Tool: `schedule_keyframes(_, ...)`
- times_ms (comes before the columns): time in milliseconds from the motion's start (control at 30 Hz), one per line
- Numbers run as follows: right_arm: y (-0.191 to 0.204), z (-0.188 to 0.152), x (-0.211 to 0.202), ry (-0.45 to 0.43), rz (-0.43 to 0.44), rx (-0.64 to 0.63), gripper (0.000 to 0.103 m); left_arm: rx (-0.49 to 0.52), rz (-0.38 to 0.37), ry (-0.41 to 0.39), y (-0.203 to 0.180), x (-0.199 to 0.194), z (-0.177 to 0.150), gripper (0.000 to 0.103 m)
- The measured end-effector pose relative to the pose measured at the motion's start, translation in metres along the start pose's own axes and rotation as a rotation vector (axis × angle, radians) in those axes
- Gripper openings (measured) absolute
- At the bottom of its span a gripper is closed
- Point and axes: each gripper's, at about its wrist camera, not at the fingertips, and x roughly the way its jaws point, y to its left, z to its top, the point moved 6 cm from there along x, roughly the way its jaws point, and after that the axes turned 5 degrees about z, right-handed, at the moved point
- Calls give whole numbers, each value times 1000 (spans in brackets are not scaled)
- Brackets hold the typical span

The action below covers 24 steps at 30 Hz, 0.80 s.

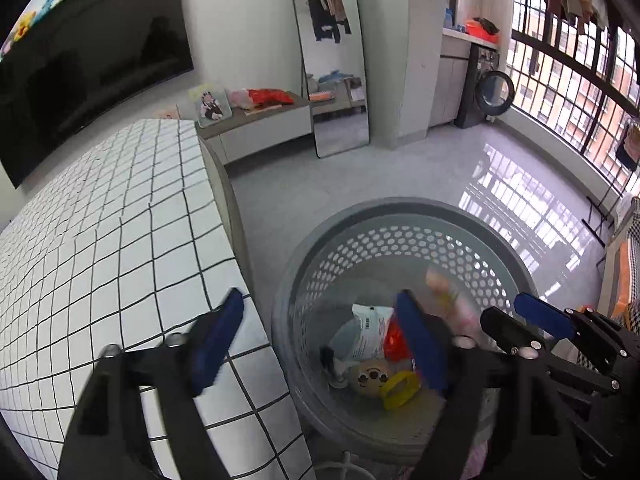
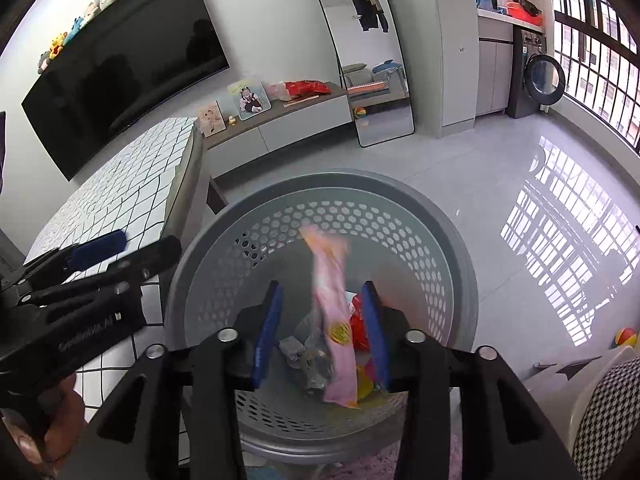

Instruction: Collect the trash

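Trash sits in the grey perforated basket (image 2: 448, 240) on the floor, just right of the desk (image 1: 100, 220) w/ the white grid cloth. At the bottom: white printed packet (image 1: 370, 330), red wrapper (image 1: 394, 340), yellow ring (image 1: 400, 390), round beige piece (image 1: 372, 378), some crumpled clear plastic.

Pink wrapper (image 2: 336, 316) shows blurred in the right wrist view, upright btwn the blue pads of the right claw (image 2: 322, 332) but touching neither pad; gap on both sides, so nothing gripped. Jaws partly open. Whether the wrapper is in mid-air or leaning on the basket wall can't be told from the blur. In the left wrist view the same pink piece shows faintly inside the basket, past the right pad.

Left claw (image 1: 320, 336) stands wide open, empty; its left pad is over the desk edge, its right pad over the basket mouth. Each claw shows in the other's view, side by side near the basket rim. A hand (image 2: 60, 412) holds the left claw's grip at the near left.

Far side: dark TV on the wall, low cabinet, standing mirror, washer by the barred window.
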Motion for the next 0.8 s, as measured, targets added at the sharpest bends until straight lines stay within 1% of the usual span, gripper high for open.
schedule_keyframes(400,-5,-9,3,9,-5,8,41,-36,28,11,10,0,-3,79)
schedule_keyframes(533,-5,-10,2,6,-3,13,48,-45,36,11,10,-2,-7,84)
schedule_keyframes(633,-6,-12,1,6,-12,14,48,-43,43,11,10,-4,-9,87)
schedule_keyframes(700,-6,-12,0,1,-17,16,50,-41,47,10,10,-5,-9,90)
schedule_keyframes(767,-5,-11,-2,-12,-22,19,58,-42,49,8,11,-6,-10,92)
schedule_keyframes(800,-6,-10,-3,-17,-23,20,59,-43,50,8,11,-6,-11,92)
